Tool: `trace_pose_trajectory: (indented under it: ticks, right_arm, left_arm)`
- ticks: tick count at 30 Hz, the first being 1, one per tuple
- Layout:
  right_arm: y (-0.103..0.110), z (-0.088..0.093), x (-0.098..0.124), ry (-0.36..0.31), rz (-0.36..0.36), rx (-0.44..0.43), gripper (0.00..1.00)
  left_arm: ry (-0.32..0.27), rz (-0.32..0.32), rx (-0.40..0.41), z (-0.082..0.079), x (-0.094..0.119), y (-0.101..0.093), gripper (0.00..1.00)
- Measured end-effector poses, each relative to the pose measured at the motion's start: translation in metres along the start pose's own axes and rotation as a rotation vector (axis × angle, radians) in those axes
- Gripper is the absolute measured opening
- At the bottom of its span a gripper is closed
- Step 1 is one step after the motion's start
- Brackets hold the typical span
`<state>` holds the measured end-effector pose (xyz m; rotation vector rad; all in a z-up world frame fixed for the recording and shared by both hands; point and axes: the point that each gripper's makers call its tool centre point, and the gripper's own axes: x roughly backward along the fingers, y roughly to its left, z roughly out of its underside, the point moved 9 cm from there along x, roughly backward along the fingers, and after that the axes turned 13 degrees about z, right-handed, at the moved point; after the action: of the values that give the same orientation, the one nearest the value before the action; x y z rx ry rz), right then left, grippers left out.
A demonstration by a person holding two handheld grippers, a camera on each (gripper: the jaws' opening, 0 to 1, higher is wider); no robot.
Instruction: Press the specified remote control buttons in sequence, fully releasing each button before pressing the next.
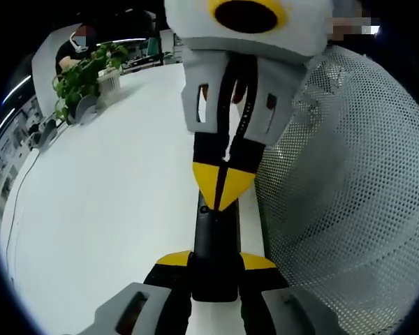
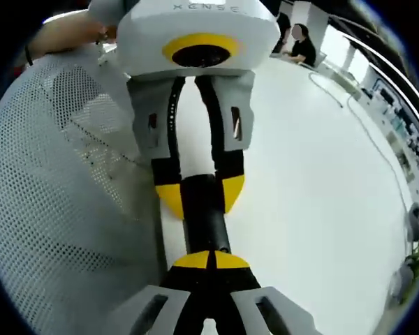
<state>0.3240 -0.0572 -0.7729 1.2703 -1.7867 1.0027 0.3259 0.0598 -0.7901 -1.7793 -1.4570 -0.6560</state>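
**Remote held at one end, pressed at the other**

While the left gripper pinches the near end of the remote between its yellow-tipped jaws, the right gripper comes in from the top of the left gripper view with its jaws pressed together, their tips resting on the far end of the remote. That remote is a slim, dark, bar-shaped thing with a smooth top; its buttons are too small to tell apart. It lies over a white table, just beside a white mesh screen.

From the right gripper view the remote runs between the left gripper above and the right gripper below. Leafy potted plants stand well apart on the table.
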Motion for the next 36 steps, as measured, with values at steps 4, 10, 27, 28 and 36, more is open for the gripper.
trace_pose_trajectory:
  ticks: [4, 10, 27, 28, 36]
  right_arm:
    - [-0.004, 0.002, 0.001, 0.002, -0.056, -0.107, 0.00]
    - [-0.015, 0.000, -0.001, -0.023, -0.038, -0.132, 0.00]
    - [-0.026, -0.007, -0.013, 0.132, -0.155, -0.167, 0.00]
    - [-0.027, -0.007, -0.014, 0.135, -0.159, -0.187, 0.00]
    - [-0.020, -0.001, -0.010, 0.076, -0.084, -0.230, 0.00]
  left_arm:
    - [0.001, -0.002, -0.002, 0.000, 0.000, 0.000, 0.25]
    - [0.001, -0.002, -0.003, 0.000, 0.000, 0.000, 0.25]
    - [-0.003, 0.001, 0.003, 0.000, 0.000, 0.001, 0.25]
    - [-0.004, 0.001, 0.005, 0.000, 0.000, 0.001, 0.25]
    - [-0.014, 0.001, 0.014, 0.001, 0.000, 0.001, 0.24]
